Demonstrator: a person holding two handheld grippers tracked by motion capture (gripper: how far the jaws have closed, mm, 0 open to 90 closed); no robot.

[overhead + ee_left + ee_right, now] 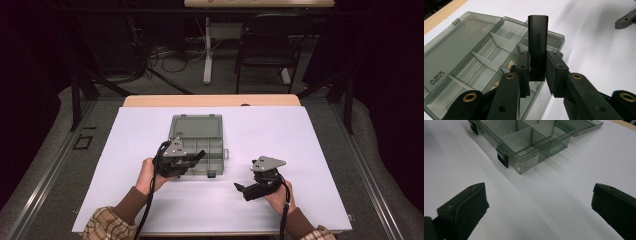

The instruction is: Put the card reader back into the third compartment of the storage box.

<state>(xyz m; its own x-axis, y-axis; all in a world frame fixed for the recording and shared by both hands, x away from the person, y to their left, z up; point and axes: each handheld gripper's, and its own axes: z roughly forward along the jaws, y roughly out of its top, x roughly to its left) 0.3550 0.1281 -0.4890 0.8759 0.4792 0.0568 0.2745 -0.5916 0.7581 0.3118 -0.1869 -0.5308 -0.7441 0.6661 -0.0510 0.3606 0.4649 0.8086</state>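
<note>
L gripper [537, 72] clamps black adapter [538, 45] over organizer box [461, 50]

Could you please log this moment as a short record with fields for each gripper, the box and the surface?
left gripper: shut on black adapter, held over the box
right gripper: open, empty, beside the box
compartment box: smoky clear plastic, lid open and lying flat, dividers inside
surface: white sheet on the table

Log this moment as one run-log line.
left gripper: shut on black adapter | over open organizer box | right gripper: open, empty
</note>
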